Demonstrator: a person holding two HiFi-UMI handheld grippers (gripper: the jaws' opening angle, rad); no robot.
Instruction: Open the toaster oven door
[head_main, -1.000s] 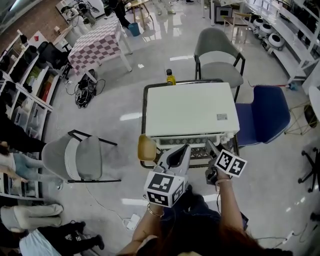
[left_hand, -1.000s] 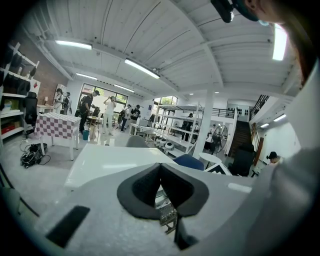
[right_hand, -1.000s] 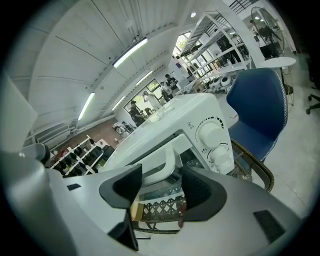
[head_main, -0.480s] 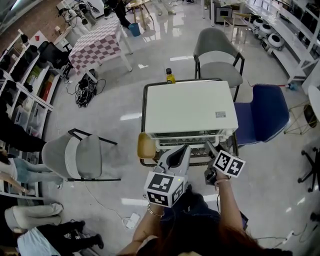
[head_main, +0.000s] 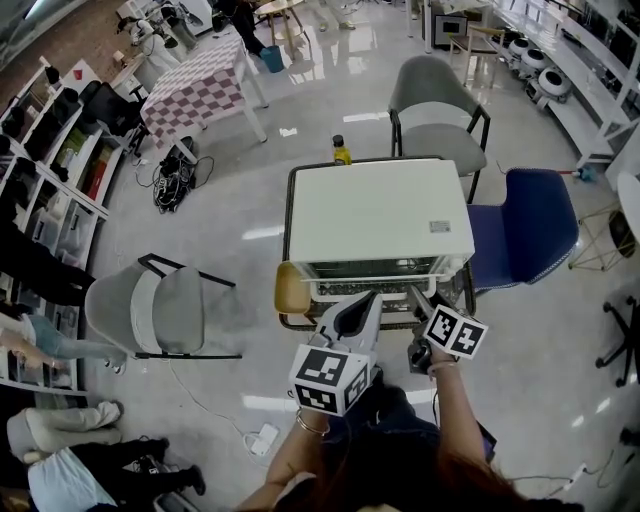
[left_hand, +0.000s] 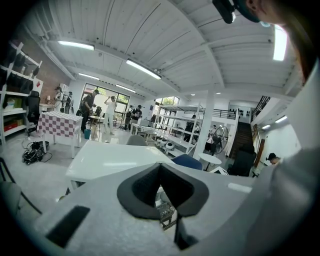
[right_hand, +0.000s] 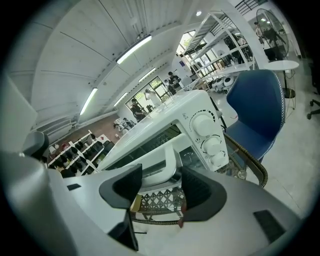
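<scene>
The white toaster oven (head_main: 380, 215) stands on a small dark-framed table (head_main: 291, 200) right in front of me. In the right gripper view its glass door (right_hand: 192, 155) leans out from the top, next to the three knobs (right_hand: 210, 137). My right gripper (right_hand: 162, 192) is at the door, jaws apart, and the right end of the white handle (right_hand: 157, 167) lies between the pads. From the head view that gripper (head_main: 418, 293) reaches the oven's front right. My left gripper (head_main: 365, 300) hovers just left of it, in front of the door, shut and holding nothing.
A yellow bottle (head_main: 342, 153) stands at the table's far edge. A grey chair (head_main: 435, 110) is behind the table, a blue chair (head_main: 525, 225) to its right and another grey chair (head_main: 155, 315) to the left. A tan round object (head_main: 292, 293) sits at the near-left corner.
My right gripper has drawn back slightly toward me, and the door's top edge has come out a little with it. The left gripper has hardly moved.
</scene>
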